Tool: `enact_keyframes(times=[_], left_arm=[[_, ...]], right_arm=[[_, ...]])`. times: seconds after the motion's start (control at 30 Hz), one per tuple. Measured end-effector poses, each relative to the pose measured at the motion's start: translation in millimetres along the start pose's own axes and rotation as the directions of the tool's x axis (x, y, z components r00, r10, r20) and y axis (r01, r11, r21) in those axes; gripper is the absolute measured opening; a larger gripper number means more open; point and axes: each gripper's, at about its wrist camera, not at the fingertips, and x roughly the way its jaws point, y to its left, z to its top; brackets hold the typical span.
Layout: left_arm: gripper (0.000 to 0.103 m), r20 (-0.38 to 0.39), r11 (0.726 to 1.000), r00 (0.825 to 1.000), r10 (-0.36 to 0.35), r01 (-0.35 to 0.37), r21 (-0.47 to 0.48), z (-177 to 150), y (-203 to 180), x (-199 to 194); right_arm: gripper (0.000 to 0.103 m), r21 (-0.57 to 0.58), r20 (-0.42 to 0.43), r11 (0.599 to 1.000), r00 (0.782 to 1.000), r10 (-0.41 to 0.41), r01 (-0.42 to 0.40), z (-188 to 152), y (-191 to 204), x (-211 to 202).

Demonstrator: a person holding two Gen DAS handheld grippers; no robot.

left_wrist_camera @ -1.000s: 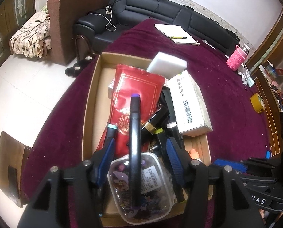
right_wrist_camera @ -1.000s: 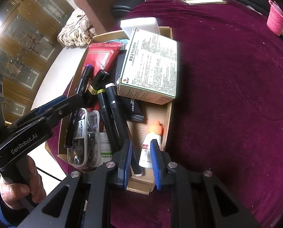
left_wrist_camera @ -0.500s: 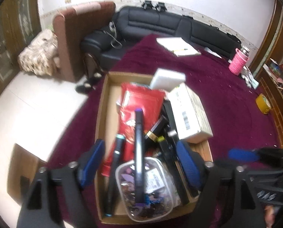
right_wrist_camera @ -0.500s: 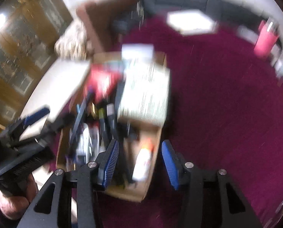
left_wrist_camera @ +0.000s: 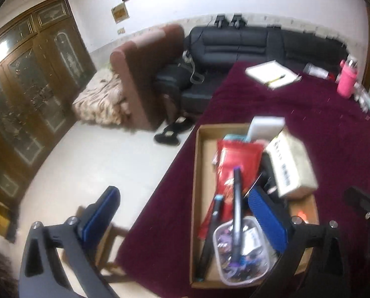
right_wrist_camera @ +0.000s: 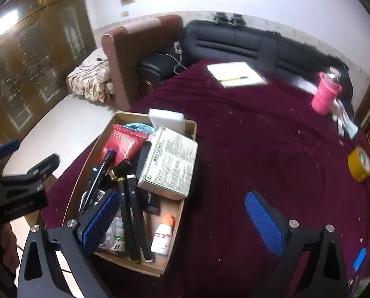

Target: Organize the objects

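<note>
Maroon table (right_wrist_camera: 234,149) | markers (right_wrist_camera: 132,213) in box (right_wrist_camera: 175,213), long axis twd sofa | both claws opening, empty

The left tool (left_wrist_camera: 182,213) has been lifted away from the cardboard box (left_wrist_camera: 197,173); its jaws are opening wide, and the purple-capped marker (left_wrist_camera: 237,211) once between them is now left lying across the clear plastic tub (left_wrist_camera: 244,255). The right tool (right_wrist_camera: 182,221) has been raised too, jaws opening, and the black marker (right_wrist_camera: 140,223) it was clamped on a second ago is released among the others at the box's near end. More of the room is now taken in by both views.
</note>
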Motion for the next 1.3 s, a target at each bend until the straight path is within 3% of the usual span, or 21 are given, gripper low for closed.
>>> enact_keyframes(times=[0.13, 0.37, 0.47, 0.53, 0.73, 1.3], left_arm=[[0.103, -0.026, 1.000, 0.999, 0.030, -0.030, 0.010, -4.0, 1.5, -4.8], [0.103, -0.011, 0.999, 0.999, -0.039, 0.039, -0.021, -4.0, 14.3, -23.4], [0.103, 0.022, 0.999, 1.000, 0.008, -0.007, -0.051, -7.5, 22.8, -30.4], [0.103, 0.024, 0.998, 0.999, 0.030, -0.029, -0.054, -9.0, 24.8, -30.4], [0.103, 0.004, 0.998, 1.000, -0.013, 0.013, -0.060, -14.9, 29.6, -31.9], [0.103, -0.012, 0.996, 1.000, 0.027, -0.028, -0.086, -24.8, 43.4, -31.9]], right_arm=[[0.103, -0.018, -0.019, 1.000, 1.000, 0.016, -0.016, -2.0, 5.2, 2.8], [0.103, -0.070, -0.038, 0.994, 0.996, 0.084, -0.087, -13.5, 25.1, -1.5], [0.103, -0.095, -0.040, 0.989, 0.994, 0.106, -0.109, -15.2, 33.5, -2.4], [0.103, -0.109, -0.048, 0.988, 0.993, 0.109, -0.114, -16.5, 38.0, -1.1], [0.103, -0.139, -0.059, 0.983, 0.992, 0.113, -0.120, -18.3, 48.5, 1.1], [0.103, -0.178, -0.084, 0.975, 0.989, 0.119, -0.132, -17.1, 61.2, 9.0]])
